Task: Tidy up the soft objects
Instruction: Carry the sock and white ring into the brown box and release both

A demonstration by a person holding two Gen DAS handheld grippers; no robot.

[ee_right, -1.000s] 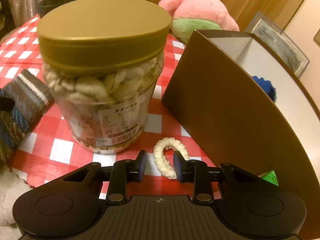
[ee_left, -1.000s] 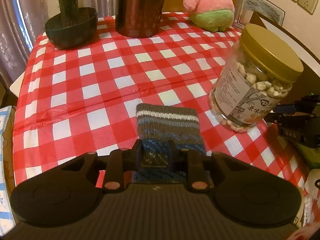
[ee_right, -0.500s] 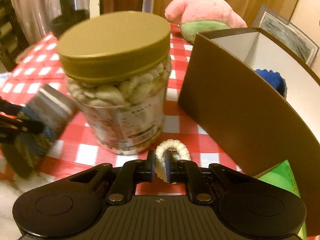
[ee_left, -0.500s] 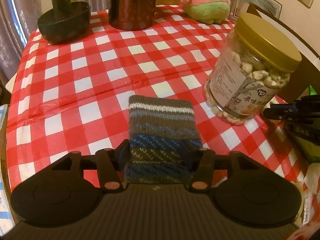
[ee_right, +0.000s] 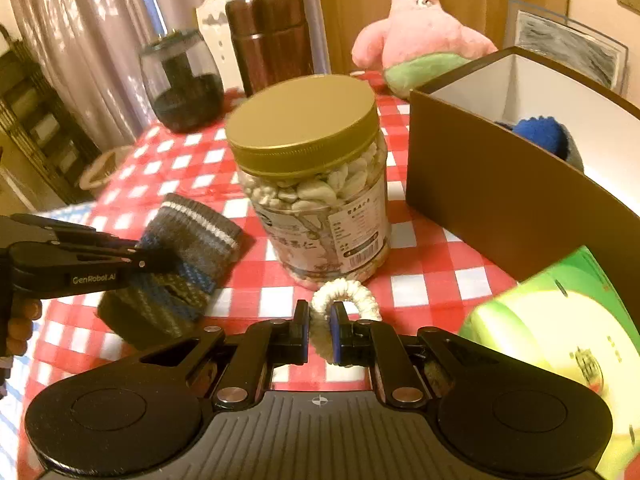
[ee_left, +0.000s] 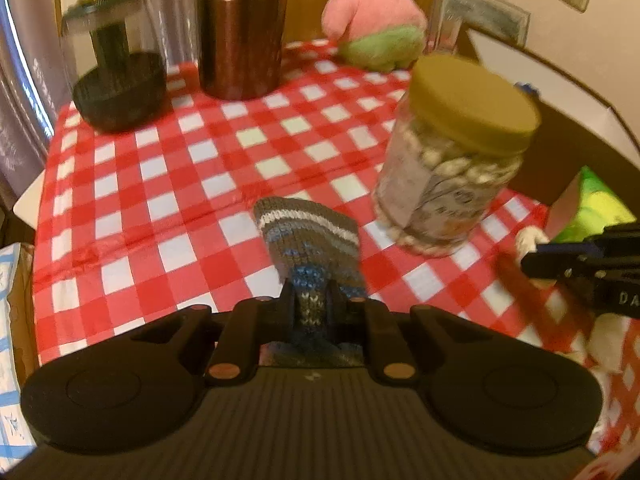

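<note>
My left gripper [ee_left: 311, 300] is shut on a grey and blue striped knitted sock [ee_left: 308, 236] and holds it lifted, its cuff end drooping to the cloth. It also shows in the right wrist view [ee_right: 188, 252]. My right gripper [ee_right: 319, 328] is shut on a cream fluffy hair tie [ee_right: 348, 292], raised in front of the nut jar. A brown box [ee_right: 500, 196] with a white inside stands at the right and holds a blue soft item [ee_right: 544, 136]. A pink and green plush star [ee_right: 420, 44] sits at the back.
A clear nut jar [ee_right: 316, 184] with a gold lid stands mid-table on the red checked cloth [ee_left: 160, 184]. A dark brown canister [ee_left: 240, 28] and a glass jar [ee_left: 112, 68] stand at the back left. A green packet [ee_right: 560, 344] lies at the right front.
My left gripper opened, then shut on the sock and lifted it. My right gripper shut on the hair tie and raised it off the cloth.
</note>
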